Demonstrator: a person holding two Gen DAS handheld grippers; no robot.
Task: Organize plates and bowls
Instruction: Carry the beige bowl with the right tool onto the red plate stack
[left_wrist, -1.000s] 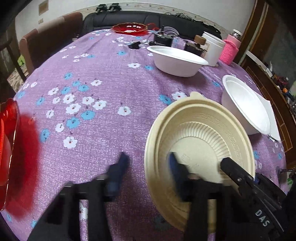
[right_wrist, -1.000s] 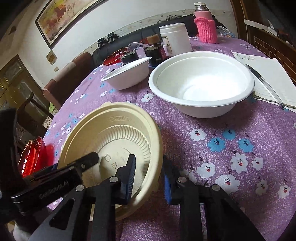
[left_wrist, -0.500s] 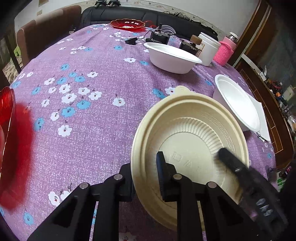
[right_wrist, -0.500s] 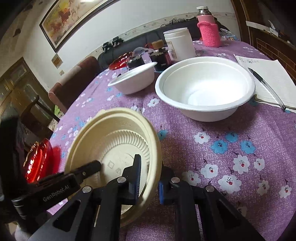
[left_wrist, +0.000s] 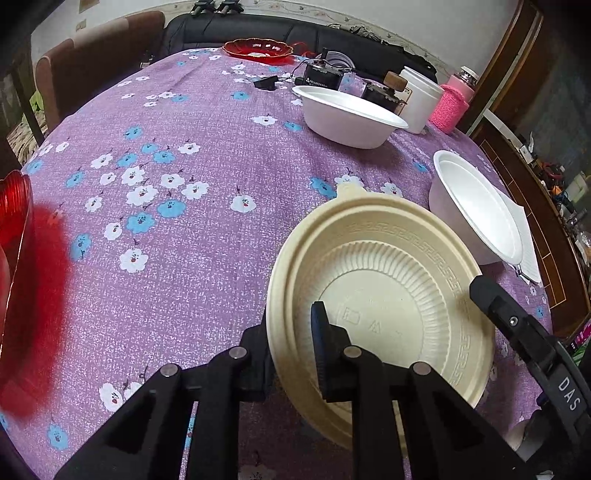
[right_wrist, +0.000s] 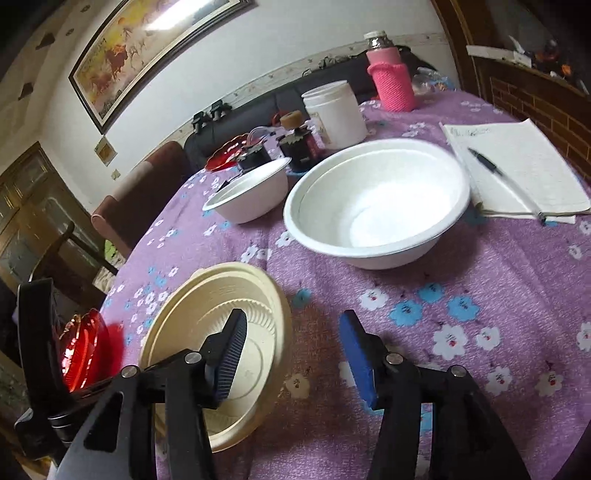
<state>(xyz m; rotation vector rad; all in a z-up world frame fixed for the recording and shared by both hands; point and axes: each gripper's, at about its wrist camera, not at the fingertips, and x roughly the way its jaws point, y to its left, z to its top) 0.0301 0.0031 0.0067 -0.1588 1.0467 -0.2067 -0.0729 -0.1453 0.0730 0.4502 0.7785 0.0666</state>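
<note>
A cream ribbed plate (left_wrist: 384, 295) hangs tilted just over the purple flowered tablecloth (left_wrist: 184, 258). My left gripper (left_wrist: 291, 343) is shut on its left rim, one finger behind and one inside. In the right wrist view the cream plate (right_wrist: 192, 321) has its right rim between the fingers of my right gripper (right_wrist: 291, 350). Those jaws are opening and the pads stand off the rim. A large white bowl (right_wrist: 376, 206) stands beyond, with a smaller white bowl (right_wrist: 251, 195) behind it.
A red glass plate (left_wrist: 11, 206) sits at the table's left edge and another red plate (left_wrist: 256, 48) at the far side. A notebook with a pen (right_wrist: 517, 170), a white jar (right_wrist: 336, 110) and a pink-sleeved bottle (right_wrist: 391, 81) stand at the back right. Chairs ring the table.
My left gripper, open a second ago, has closed on the plate's left rim. My right gripper, which pinched the right rim, has spread its jaws and let go.
</note>
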